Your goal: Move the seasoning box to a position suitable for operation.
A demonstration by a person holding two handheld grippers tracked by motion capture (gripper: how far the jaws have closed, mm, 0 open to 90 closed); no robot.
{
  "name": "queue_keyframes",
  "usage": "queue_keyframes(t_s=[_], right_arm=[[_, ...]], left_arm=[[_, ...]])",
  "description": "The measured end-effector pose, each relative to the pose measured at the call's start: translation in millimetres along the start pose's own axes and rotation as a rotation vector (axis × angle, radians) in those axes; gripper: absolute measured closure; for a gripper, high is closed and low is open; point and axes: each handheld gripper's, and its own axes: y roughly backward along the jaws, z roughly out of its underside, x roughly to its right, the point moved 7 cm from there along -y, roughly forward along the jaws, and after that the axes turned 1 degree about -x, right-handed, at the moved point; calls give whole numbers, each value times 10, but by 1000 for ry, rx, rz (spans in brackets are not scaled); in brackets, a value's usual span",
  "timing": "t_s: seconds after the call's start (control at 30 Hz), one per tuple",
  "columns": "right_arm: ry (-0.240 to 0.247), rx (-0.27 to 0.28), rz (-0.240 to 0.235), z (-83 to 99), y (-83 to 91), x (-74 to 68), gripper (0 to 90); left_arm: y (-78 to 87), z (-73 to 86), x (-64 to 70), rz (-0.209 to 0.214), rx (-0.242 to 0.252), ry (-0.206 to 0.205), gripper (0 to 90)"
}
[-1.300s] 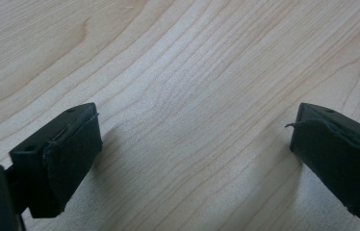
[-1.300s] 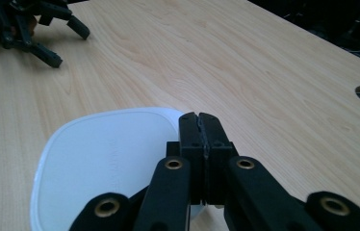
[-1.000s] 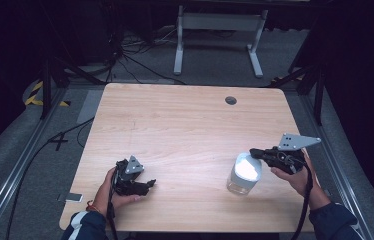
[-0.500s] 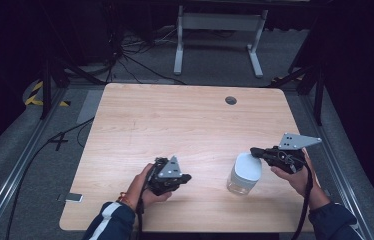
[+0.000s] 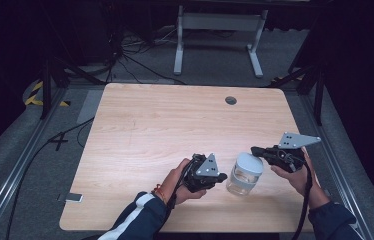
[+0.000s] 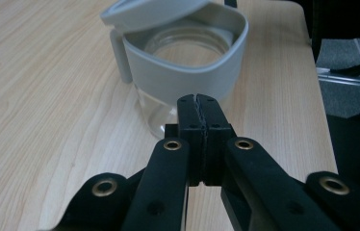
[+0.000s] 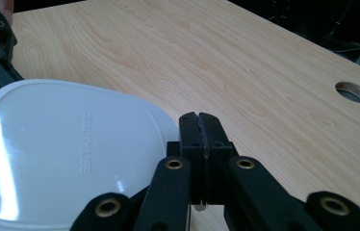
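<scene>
Two hand-held grippers, one jar. The left hand-held gripper (image 5: 221, 177) sits low by the near edge of the surface (image 5: 175, 125), jaws clenched together on nothing, tips just short of the jar (image 5: 244, 174), pointing at its grey collar. The right hand-held gripper (image 5: 256, 149) comes in from the jar's other side, jaws also pressed flat together, tips at the rim of the lid (image 7: 67, 159); whether they touch it I cannot tell. One clear glass jar stands between the two, its lid tilted up over the collar in the left gripper view. Beyond the right hand-held gripper, bare wood and one round cable hole (image 5: 231, 100). Farther still, a white stand (image 5: 219, 30) on the floor and loose cables (image 5: 140, 60).
</scene>
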Motion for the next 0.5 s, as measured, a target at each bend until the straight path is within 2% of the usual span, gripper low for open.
queue_keyframes(t_s=[0.13, 0.23, 0.37, 0.4, 0.43, 0.47, 0.5], right_arm=[[6, -1, 3, -2, -2, -4, 900], [12, -7, 9, -7, -2, -21, 900], [15, -6, 9, -10, -5, -26, 900], [15, -5, 8, -11, -6, -27, 900], [13, -5, 7, -11, -6, -29, 900], [13, -5, 8, -11, -9, -26, 900], [13, -3, 7, -11, -12, -25, 900]], left_arm=[[-37, -68, -29, -2, 15, 13, 899], [-79, -130, -27, -14, 22, 4, 899], [-69, -176, -36, -10, 39, 25, 899], [-72, -189, -50, -6, 44, 13, 899], [-78, -196, -39, -9, 37, 27, 899], [-88, -208, -52, -11, 37, 10, 899], [-93, -211, -46, -10, 32, 19, 899]])
